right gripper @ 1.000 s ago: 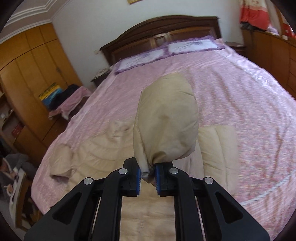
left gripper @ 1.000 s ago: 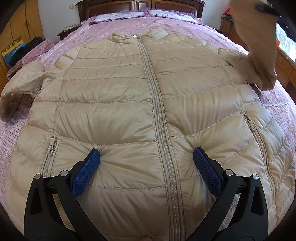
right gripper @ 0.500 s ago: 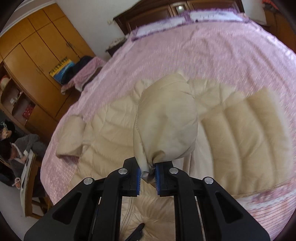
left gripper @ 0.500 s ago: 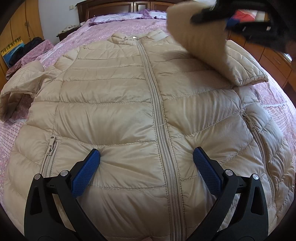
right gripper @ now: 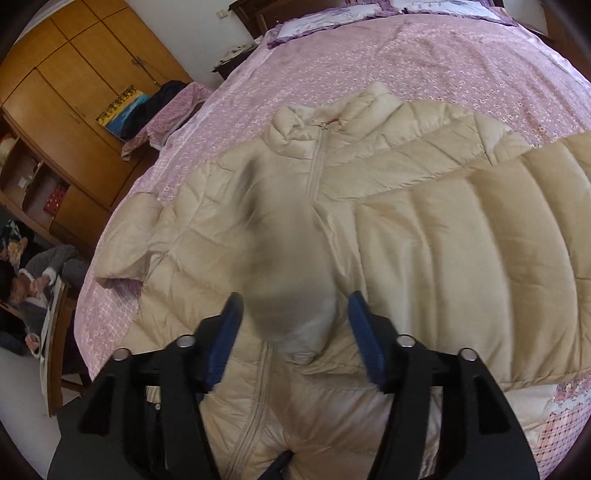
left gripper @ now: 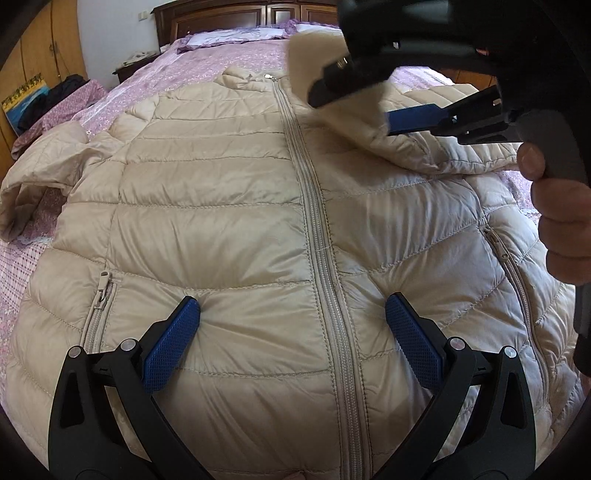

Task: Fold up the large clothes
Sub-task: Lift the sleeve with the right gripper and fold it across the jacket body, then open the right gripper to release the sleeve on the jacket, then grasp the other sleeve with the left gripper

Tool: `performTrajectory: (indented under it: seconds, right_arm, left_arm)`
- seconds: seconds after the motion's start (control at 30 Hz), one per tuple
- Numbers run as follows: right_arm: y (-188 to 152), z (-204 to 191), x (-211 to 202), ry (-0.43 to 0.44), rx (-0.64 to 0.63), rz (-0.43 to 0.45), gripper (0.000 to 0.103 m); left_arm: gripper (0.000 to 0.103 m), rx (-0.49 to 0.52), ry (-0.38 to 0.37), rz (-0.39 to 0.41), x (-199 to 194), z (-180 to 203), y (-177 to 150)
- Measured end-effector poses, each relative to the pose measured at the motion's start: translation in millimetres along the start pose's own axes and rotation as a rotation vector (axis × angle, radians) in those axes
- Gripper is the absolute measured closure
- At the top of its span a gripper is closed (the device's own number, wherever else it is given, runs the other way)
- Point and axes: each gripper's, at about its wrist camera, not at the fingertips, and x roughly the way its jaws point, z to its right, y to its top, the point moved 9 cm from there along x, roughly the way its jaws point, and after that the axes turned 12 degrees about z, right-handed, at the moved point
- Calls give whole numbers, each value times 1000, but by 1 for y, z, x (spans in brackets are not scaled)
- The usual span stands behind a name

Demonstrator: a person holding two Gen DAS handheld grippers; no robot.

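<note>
A beige quilted puffer jacket (left gripper: pixel 221 229) lies front up and zipped on a pink bed. My left gripper (left gripper: pixel 291 332) is open, resting low on the jacket's lower front, astride the zipper. My right gripper (right gripper: pixel 295 325) is open above the jacket's chest; it also shows in the left wrist view (left gripper: pixel 369 99). The right sleeve (right gripper: pixel 461 240) lies folded across the chest, and its cuff (right gripper: pixel 291 295) is blurred between the open jaws. The left sleeve (left gripper: pixel 40 173) lies bunched out to the side.
The pink bedspread (right gripper: pixel 406 66) extends to pillows and a dark wooden headboard (left gripper: pixel 229 14). Wooden wardrobes (right gripper: pixel 74 74) and a pile of cloth stand on the left. A seated person (right gripper: pixel 33 273) is beside the bed's left edge.
My right gripper carried the sleeve across over the jacket's chest and opened, letting the cuff go. My left gripper stayed in place, open.
</note>
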Motion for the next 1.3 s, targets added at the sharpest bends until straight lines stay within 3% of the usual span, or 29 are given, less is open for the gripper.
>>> performTrajectory:
  seconds: [0.27, 0.37, 0.43, 0.57, 0.7, 0.83, 1.13, 1.23, 1.3]
  right_arm:
    - [14, 1, -52, -48, -40, 135, 31]
    - [13, 21, -79, -109, -18, 199, 30]
    - [8, 42, -96, -179, 13, 238, 22]
    - [-7, 83, -120, -281, 102, 295, 21]
    - [-24, 116, -130, -356, 176, 316, 19]
    - [-37, 140, -135, -421, 200, 311, 18]
    - [-54, 152, -128, -421, 222, 297, 18]
    - [-58, 155, -127, -419, 233, 295, 18]
    - [-59, 155, -127, -420, 237, 295, 18]
  left_arm:
    - [3, -24, -44, 4, -11, -3, 10]
    - [3, -8, -42, 35, -22, -7, 20]
    - [3, 4, -43, 60, -28, -9, 29]
    - [3, 0, -74, 82, -33, -10, 48]
    - [3, 25, -96, 84, -26, -5, 69]
    - [3, -30, -141, 54, -6, -4, 89]
    - [5, -85, -136, -32, 44, -6, 101]
    - [20, -87, -151, -46, 54, -2, 101]
    - [48, -86, -156, -47, 54, -2, 99]
